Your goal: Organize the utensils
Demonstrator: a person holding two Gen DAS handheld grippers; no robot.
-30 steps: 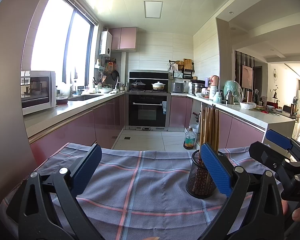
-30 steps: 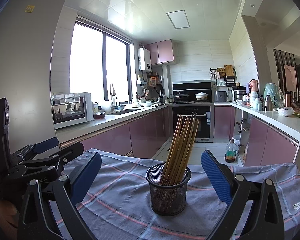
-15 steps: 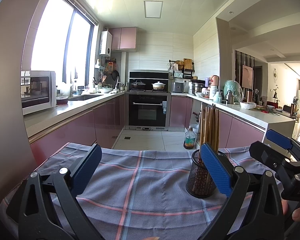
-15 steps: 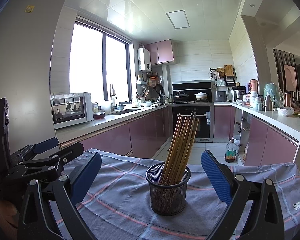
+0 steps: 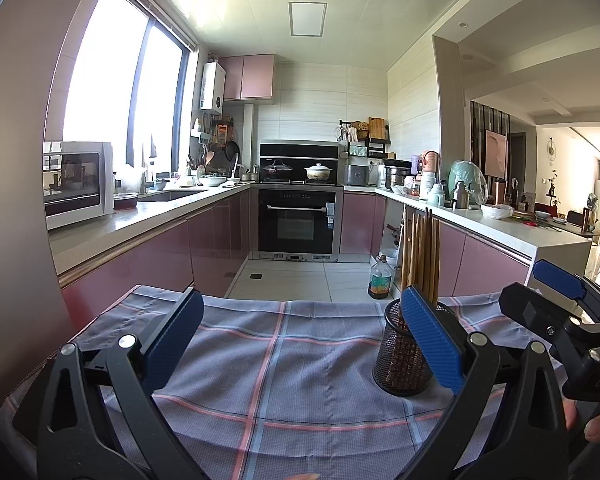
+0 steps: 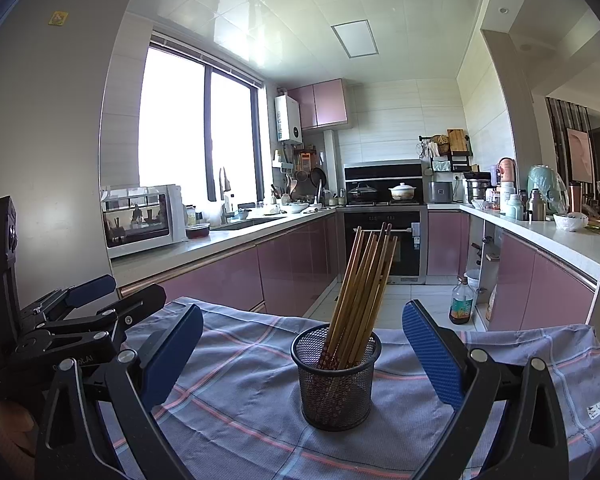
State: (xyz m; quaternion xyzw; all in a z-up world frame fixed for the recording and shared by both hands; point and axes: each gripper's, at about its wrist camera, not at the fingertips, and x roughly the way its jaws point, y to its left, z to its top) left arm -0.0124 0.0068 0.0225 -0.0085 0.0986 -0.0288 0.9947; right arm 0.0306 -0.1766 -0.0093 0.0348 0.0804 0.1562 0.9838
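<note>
Left wrist: my left gripper (image 5: pixel 300 344) gapes wide, empty, over the checked cloth (image 5: pixel 268 360) on the tabletop. The cup (image 5: pixel 396 356) of chopsticks (image 5: pixel 420 256) stands to its right, partly behind one pad.

Right wrist: right gripper (image 6: pixel 302 354) also spread, nothing held, with the cup (image 6: pixel 336 376) standing upright between its pads, untouched. Chopsticks (image 6: pixel 364 280) lean right. Risk, as I judge it: the light mesh cup tips if a pad clips the leaning sticks, or slides on loose cloth.
</note>
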